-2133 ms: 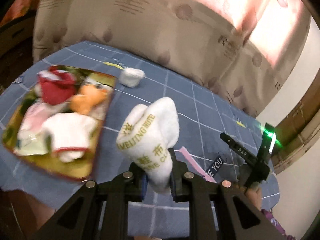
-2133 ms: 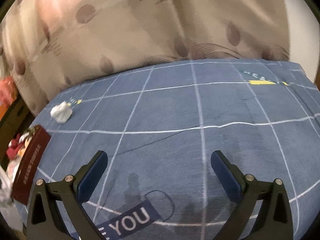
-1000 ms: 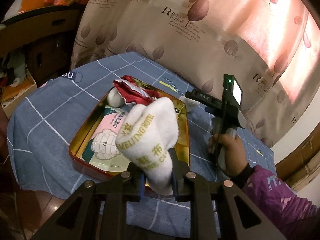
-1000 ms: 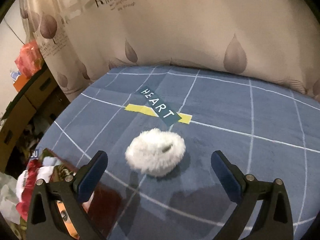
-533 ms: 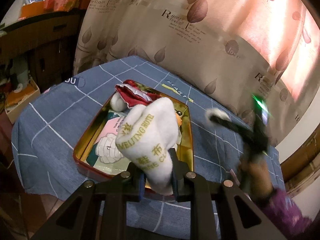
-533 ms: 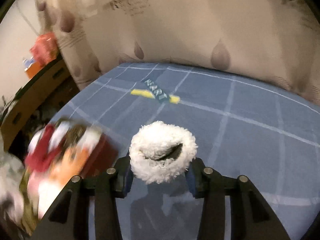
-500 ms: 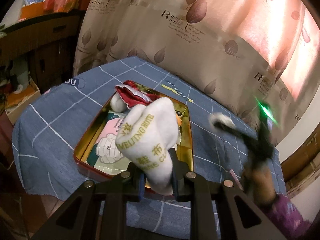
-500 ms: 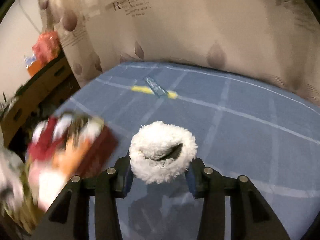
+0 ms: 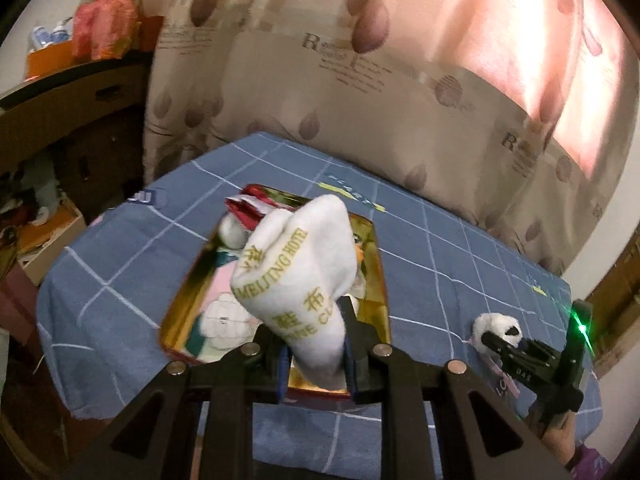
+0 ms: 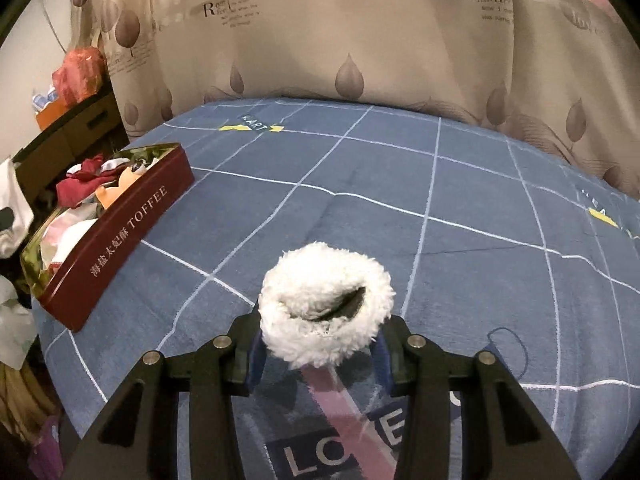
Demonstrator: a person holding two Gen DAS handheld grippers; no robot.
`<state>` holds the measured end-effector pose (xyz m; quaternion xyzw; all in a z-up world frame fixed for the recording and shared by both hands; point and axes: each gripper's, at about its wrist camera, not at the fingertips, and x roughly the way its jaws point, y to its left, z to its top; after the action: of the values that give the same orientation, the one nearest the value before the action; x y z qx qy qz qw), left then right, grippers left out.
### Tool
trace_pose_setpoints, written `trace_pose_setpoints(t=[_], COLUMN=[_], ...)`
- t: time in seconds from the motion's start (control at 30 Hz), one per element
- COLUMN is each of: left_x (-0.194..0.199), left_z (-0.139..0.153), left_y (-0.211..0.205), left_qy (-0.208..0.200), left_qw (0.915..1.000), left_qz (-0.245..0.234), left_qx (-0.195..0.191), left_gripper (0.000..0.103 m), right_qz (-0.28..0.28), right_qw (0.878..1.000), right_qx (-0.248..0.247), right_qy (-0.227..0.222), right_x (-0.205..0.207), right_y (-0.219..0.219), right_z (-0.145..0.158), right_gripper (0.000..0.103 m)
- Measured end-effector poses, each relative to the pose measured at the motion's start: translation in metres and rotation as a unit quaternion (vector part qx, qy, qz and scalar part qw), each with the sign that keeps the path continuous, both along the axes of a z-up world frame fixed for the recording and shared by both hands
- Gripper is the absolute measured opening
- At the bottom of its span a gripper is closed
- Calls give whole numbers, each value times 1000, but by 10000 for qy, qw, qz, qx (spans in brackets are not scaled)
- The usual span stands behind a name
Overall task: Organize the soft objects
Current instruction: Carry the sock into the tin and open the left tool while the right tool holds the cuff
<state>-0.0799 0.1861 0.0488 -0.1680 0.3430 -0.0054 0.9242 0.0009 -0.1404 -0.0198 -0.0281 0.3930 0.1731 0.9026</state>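
My left gripper (image 9: 316,360) is shut on a white hotel slipper (image 9: 300,276) with gold lettering, held above the near end of a gold-lined red tin (image 9: 380,280) that holds several soft items. My right gripper (image 10: 320,346) is shut on a fluffy white ring-shaped thing (image 10: 326,304), held over the blue checked tablecloth (image 10: 400,184). That tin (image 10: 132,216), lettered TOFFEE, lies to the left in the right wrist view, with red and orange soft things (image 10: 94,178) inside. From the left wrist view, the right gripper (image 9: 498,334) with its fluffy ring (image 9: 496,326) is at the lower right.
A beige leaf-print curtain (image 10: 360,40) hangs close behind the table. Brown cabinets with a red bag (image 9: 104,30) on top stand at the left. The tablecloth's front edge (image 9: 200,420) drops off near me. A person's hand (image 9: 560,440) holds the right tool.
My right gripper closed on the fluffy white ring, lifted it and carried it away from the tin toward the table's near right side. My left gripper kept its grip on the slipper over the tin.
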Motion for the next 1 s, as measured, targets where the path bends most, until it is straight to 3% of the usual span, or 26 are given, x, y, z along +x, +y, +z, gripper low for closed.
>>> trace_pose_setpoints(t=[0.17, 0.37, 0.47, 0.7, 1.0], left_x=[24, 53, 64, 81, 87], left_z=[-12, -18, -20, -31, -44], left_y=[-5, -22, -28, -30, -29], left_qy=[261, 507, 546, 716, 901], left_qw=[9985, 9950, 9942, 9923, 9917], left_qz=[-422, -849, -898, -1004, -903], left_qx=[-213, 104, 237, 83, 168], left_gripper=[21, 21, 21, 22, 39], right_qz=[-82, -74, -56, -30, -2], right_qw=[9999, 9999, 9999, 9999, 9998], right_qx=[60, 88, 80, 101, 95], right_qy=[68, 65, 69, 120, 156], right_x=[2, 1, 1, 2, 3], right_y=[-4, -5, -4, -3, -2], right_z=[-2, -2, -2, -3, -3], right_gripper=[41, 41, 41, 42, 43])
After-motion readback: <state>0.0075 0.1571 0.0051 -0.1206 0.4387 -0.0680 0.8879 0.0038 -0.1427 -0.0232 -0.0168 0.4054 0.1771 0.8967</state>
